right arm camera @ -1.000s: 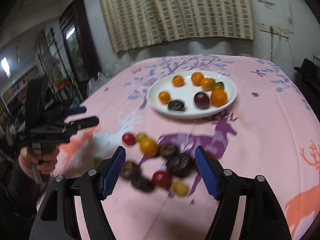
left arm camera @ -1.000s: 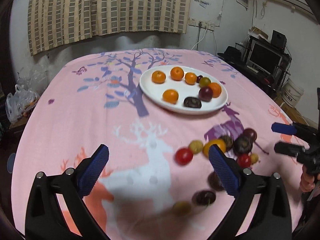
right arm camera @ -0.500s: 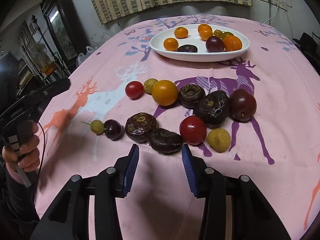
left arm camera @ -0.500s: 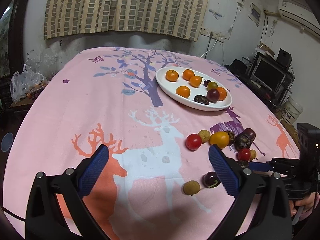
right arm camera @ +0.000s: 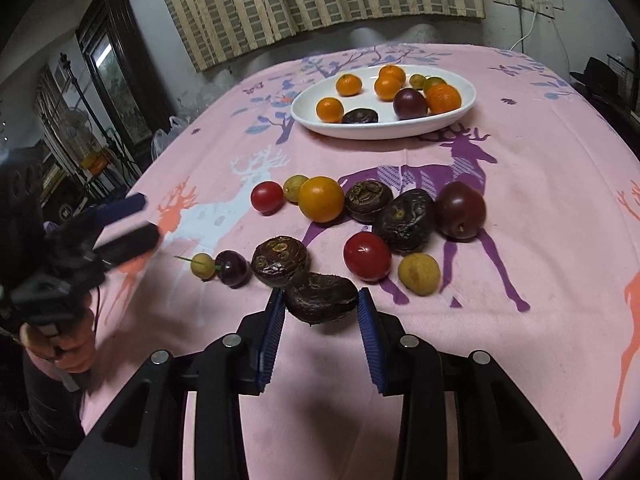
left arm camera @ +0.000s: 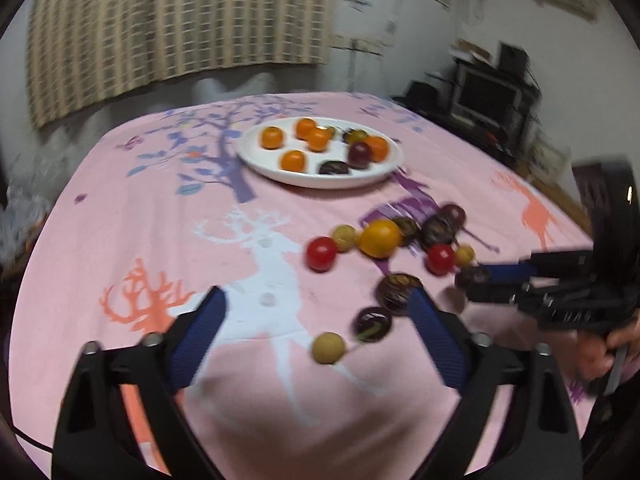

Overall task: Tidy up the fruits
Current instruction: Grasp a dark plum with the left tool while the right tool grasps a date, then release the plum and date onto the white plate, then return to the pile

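Left wrist view: the picture is smeared by motion. The left gripper (left arm camera: 316, 332) stands above the pink tablecloth (left arm camera: 140, 240) with its jaws wide but closing; a small yellow-brown fruit (left arm camera: 328, 347) and a dark cherry-like fruit (left arm camera: 373, 323) lie between and just ahead of the blue pads, neither one touched. Farther back the white plate (left arm camera: 394, 160) already carries several oranges and a few dark fruits, so part of the sorting looks done. Between plate and gripper a loose cluster waits on the cloth: a red tomato (left arm camera: 321, 253), a large orange fruit (left arm camera: 379, 238), and several dark and small ones. At the right edge the right gripper (left arm camera: 478, 282) reaches in with a dark lump at its tips.

Right wrist view: the right gripper (right arm camera: 320, 308) is closing on a dark wrinkled fruit (right arm camera: 321, 298); both blue pads sit against its sides, so it appears gripped, though it seems barely clear of the cloth, if at all. Just behind it lies a second wrinkled fruit (right arm camera: 281, 261), and beyond that about ten more pieces are scattered on the cloth. The white plate (right arm camera: 460, 110) holds roughly nine. At the left edge a hand (right arm camera: 64, 344) carries the left gripper (right arm camera: 136, 220).

Judging from this, the task is somewhat under halfway: more fruit lies loose than on the plate, one piece is being picked, and its carry to the plate is not yet made.
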`<act>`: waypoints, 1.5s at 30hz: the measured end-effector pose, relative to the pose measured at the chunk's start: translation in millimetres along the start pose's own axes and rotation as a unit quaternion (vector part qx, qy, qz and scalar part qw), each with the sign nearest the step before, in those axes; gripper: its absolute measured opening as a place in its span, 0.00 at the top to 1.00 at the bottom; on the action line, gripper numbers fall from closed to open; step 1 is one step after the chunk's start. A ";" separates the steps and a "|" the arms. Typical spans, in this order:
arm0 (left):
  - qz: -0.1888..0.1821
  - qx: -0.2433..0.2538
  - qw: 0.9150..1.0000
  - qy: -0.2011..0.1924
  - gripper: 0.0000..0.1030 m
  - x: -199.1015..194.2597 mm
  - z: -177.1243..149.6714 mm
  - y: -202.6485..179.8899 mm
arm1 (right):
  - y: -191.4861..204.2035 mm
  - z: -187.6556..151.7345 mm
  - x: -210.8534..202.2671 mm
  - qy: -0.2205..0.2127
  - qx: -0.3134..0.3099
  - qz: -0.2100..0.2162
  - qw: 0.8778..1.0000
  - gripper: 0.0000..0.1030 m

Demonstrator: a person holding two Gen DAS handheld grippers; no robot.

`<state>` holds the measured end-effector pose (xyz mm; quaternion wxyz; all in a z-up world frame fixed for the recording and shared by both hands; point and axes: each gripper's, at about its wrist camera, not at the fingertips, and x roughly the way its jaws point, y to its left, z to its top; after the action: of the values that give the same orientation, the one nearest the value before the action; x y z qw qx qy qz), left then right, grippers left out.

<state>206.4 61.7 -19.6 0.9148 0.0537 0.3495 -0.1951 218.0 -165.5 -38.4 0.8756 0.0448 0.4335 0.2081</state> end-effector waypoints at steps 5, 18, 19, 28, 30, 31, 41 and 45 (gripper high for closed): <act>-0.010 0.057 0.998 0.031 0.38 21.2 -3.7 -25.2 | -4.2 -7.8 -15.2 -0.009 0.005 0.008 1.000 0.63; -0.019 0.105 0.991 0.078 0.60 48.7 -11.2 -40.6 | -15.0 -13.7 -22.9 -0.017 0.019 0.025 0.999 0.63; -0.021 0.104 0.991 0.084 0.67 51.5 -11.8 -40.2 | -15.3 -13.8 -23.0 -0.018 0.019 0.025 0.999 0.63; -0.036 0.083 0.992 0.086 0.71 45.2 -5.5 -31.5 | -23.0 -8.7 -23.8 -0.019 0.023 0.032 0.999 0.63; -0.051 0.062 0.994 0.073 0.71 38.5 8.7 -23.1 | -25.3 -1.2 -27.8 -0.027 0.020 0.033 0.999 0.63; -0.056 0.044 0.996 0.061 0.71 34.4 21.2 -16.5 | -28.0 8.3 -31.9 -0.041 0.018 0.031 0.999 0.63; -0.009 -0.047 0.999 0.017 0.71 99.7 154.0 21.7 | -64.9 129.2 2.1 -0.128 0.027 -0.004 0.991 0.63; 0.008 -0.049 0.998 0.049 0.71 153.4 181.7 29.8 | -78.7 166.0 45.2 -0.110 0.026 -0.022 0.993 0.63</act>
<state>434.8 -2.6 14.2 0.8995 0.0214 0.4028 -0.1677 397.0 -201.9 10.7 0.9209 0.0804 0.3407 0.1717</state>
